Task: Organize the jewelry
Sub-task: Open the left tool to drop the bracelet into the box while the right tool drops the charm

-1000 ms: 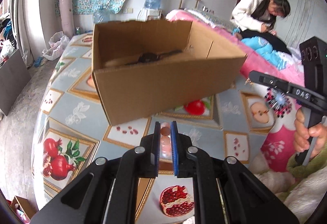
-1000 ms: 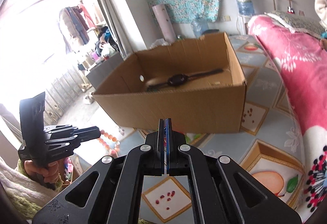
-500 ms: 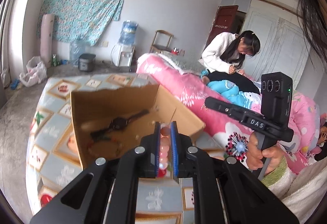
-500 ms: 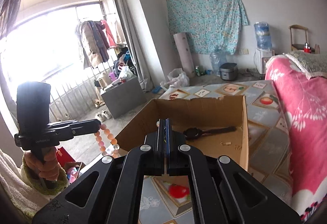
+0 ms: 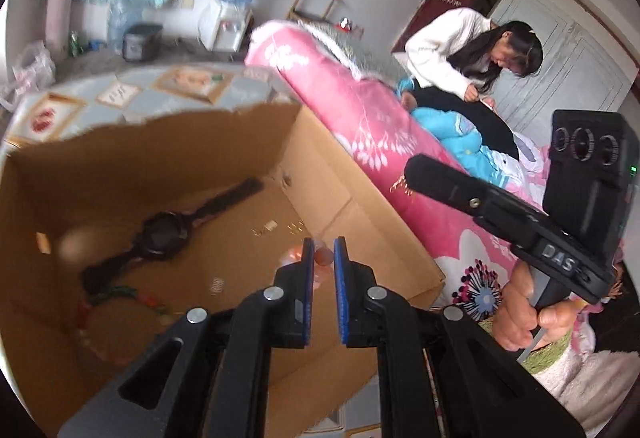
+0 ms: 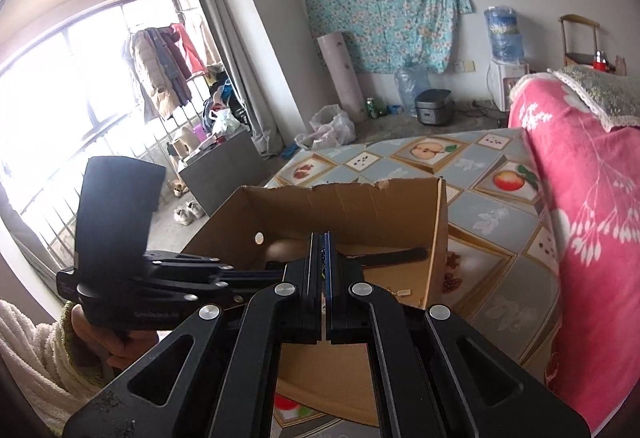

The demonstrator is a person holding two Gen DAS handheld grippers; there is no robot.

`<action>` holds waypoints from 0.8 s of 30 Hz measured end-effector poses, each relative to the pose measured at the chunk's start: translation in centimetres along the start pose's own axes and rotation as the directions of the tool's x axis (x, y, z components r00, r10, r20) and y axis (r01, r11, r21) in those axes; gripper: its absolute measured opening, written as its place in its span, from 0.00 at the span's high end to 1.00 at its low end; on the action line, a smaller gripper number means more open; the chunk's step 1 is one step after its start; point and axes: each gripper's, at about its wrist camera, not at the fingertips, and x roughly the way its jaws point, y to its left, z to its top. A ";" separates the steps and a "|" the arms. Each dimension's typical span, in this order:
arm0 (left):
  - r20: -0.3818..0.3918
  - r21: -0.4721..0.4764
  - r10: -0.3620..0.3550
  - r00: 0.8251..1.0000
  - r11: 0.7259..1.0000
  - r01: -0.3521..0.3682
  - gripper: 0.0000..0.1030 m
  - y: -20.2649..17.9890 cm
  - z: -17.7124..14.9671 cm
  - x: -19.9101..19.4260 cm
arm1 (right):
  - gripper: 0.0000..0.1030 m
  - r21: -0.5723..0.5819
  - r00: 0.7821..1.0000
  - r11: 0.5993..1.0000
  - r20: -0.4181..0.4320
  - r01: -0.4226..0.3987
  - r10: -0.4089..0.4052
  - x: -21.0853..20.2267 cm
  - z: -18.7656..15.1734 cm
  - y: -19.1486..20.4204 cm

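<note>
Cardboard fills my left view: the open brown cardboard box (image 5: 160, 222) already holds a black wristwatch (image 5: 164, 234) and a blurred multicoloured bead string (image 5: 120, 302). My left gripper (image 5: 322, 258) hangs over the opening, fingers narrowly parted with pale pink beads (image 5: 320, 258) between them; I judge it placed there for a drop. From the right view, my right gripper (image 6: 323, 250) is pressed closed, seemingly empty, parked above the box to stay clear.
</note>
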 end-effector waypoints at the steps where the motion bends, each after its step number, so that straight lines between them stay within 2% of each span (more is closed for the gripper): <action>1: -0.024 -0.010 0.006 1.000 1.000 -0.007 0.91 0.0 0.0 1.1 | 1.00 0.000 1.000 1.000 0.001 0.001 -0.001 -0.1 0.1 -0.1; 5: -0.137 -0.054 -0.055 0.989 0.997 0.048 0.90 -0.2 -0.5 4.5 | 1.00 0.006 1.000 1.000 0.001 0.004 -0.004 -0.3 0.0 -0.9; 6: -0.164 -0.059 -0.072 0.984 0.996 0.063 0.88 -0.3 -0.8 5.2 | 1.00 0.008 1.000 1.000 0.000 0.006 -0.006 -0.2 0.1 -1.1; 8: -0.166 -0.063 -0.066 0.984 0.996 0.057 0.79 -0.3 -0.9 5.3 | 1.00 0.011 1.000 1.000 -0.003 0.009 -0.009 -0.4 -0.1 -1.3; 10: -0.127 -0.072 -0.073 0.989 0.995 0.064 0.65 -0.2 -1.0 4.4 | 1.00 0.016 1.000 1.000 -0.007 0.004 -0.004 -0.6 -0.1 -1.3; 14: -0.059 -0.082 -0.066 0.996 0.995 0.061 0.64 0.2 -1.0 2.1 | 1.00 0.024 0.999 1.000 -0.027 -0.020 0.021 -0.3 0.1 -1.1; 18: 0.043 -0.065 -0.004 0.999 0.998 0.007 0.61 0.5 -1.4 -1.8 | 1.00 0.040 0.992 0.997 -0.110 -0.065 0.069 1.4 0.1 -0.6; 21: 0.110 -0.049 0.053 0.993 0.998 -0.048 0.56 0.9 -2.1 -4.6 | 0.95 0.045 0.979 0.997 -0.190 -0.065 0.073 3.2 -0.1 -0.1; 23: 0.144 -0.037 0.090 0.986 0.996 -0.085 0.51 1.1 -2.7 -6.3 | 0.86 0.047 0.975 0.998 -0.216 -0.050 0.059 3.8 -0.2 0.1; 24: 0.156 -0.036 0.106 0.982 0.994 -0.101 0.49 1.2 -2.9 -6.9 | 0.78 0.050 0.975 0.998 -0.216 -0.043 0.053 3.9 -0.3 0.2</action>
